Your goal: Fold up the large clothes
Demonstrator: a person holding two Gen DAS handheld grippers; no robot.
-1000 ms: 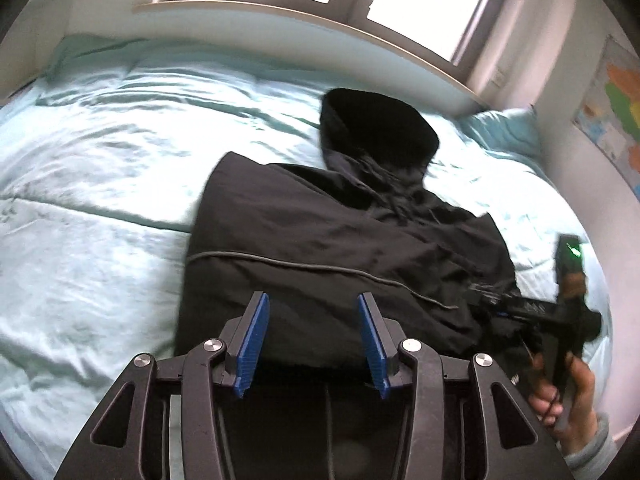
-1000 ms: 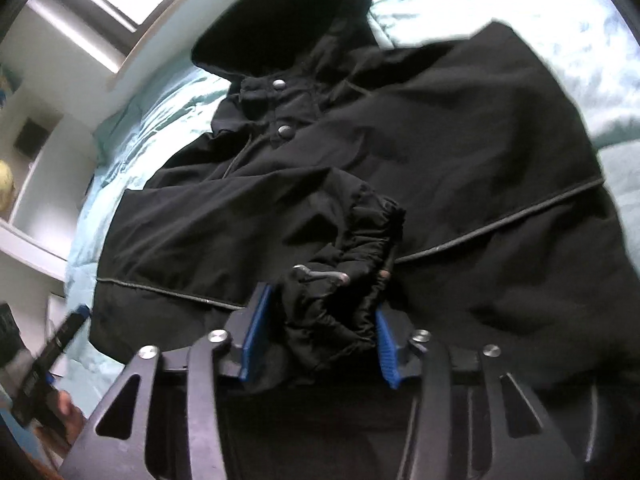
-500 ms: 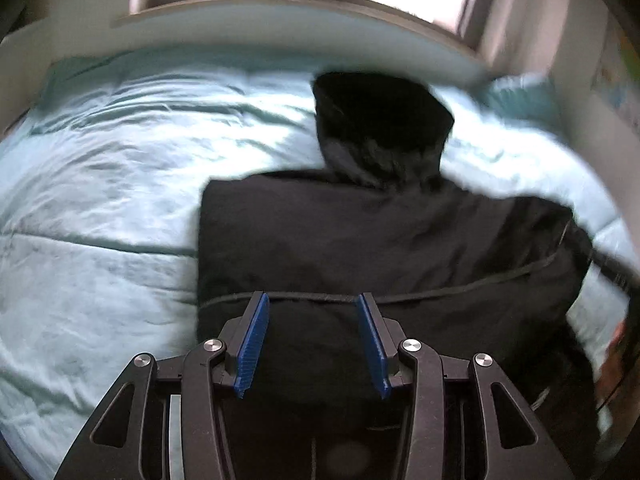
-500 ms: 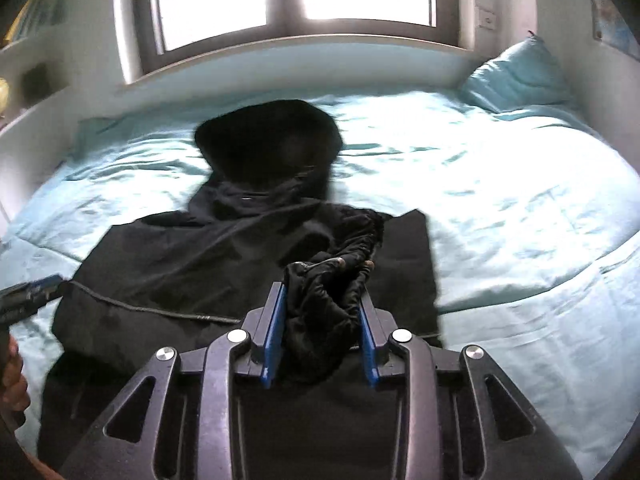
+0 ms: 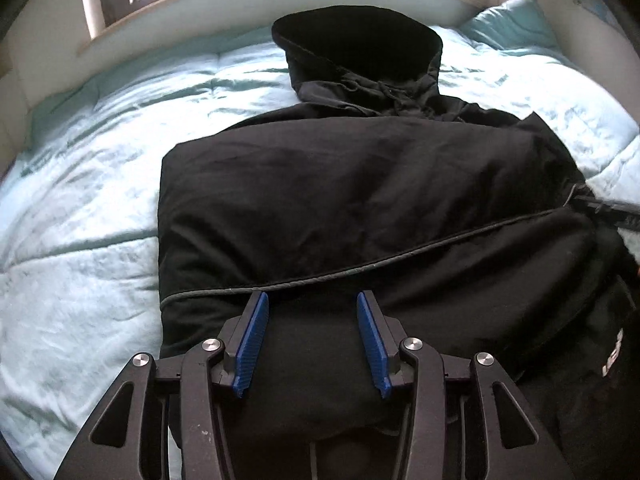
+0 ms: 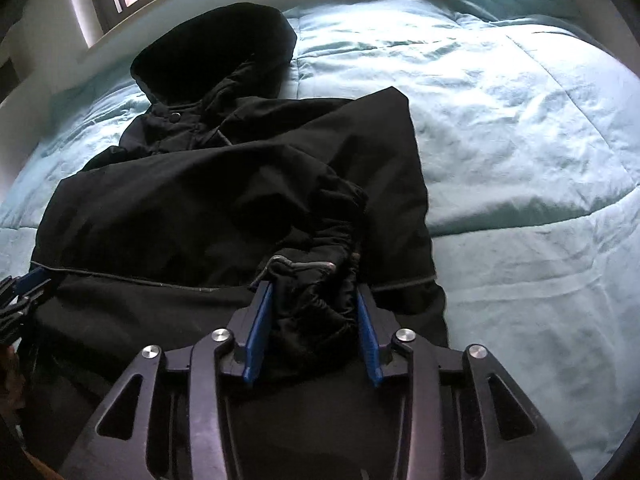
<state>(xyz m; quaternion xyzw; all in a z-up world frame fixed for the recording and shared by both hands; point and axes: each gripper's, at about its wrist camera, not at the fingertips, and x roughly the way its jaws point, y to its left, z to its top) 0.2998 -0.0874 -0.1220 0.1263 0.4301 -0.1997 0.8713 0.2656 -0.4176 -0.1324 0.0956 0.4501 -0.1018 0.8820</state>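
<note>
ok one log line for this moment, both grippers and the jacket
left gripper: open, over hem | right gripper: shut on sleeve cuff | black jacket: flat on bed, hood toward window

At the lower centre of each wrist view, the left gripper (image 5: 313, 312) stands parted with nothing clamped, while the right gripper (image 6: 314, 300) pinches a bunched sleeve cuff (image 6: 316, 280).

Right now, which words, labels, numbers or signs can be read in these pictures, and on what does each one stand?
None can be read.
White print on the black jacket, at the right edge of the left wrist view: cut off and blurred, unreadable.
Poster on the wall: too small and blurred to read.
Right wrist view: no text shows.
</note>
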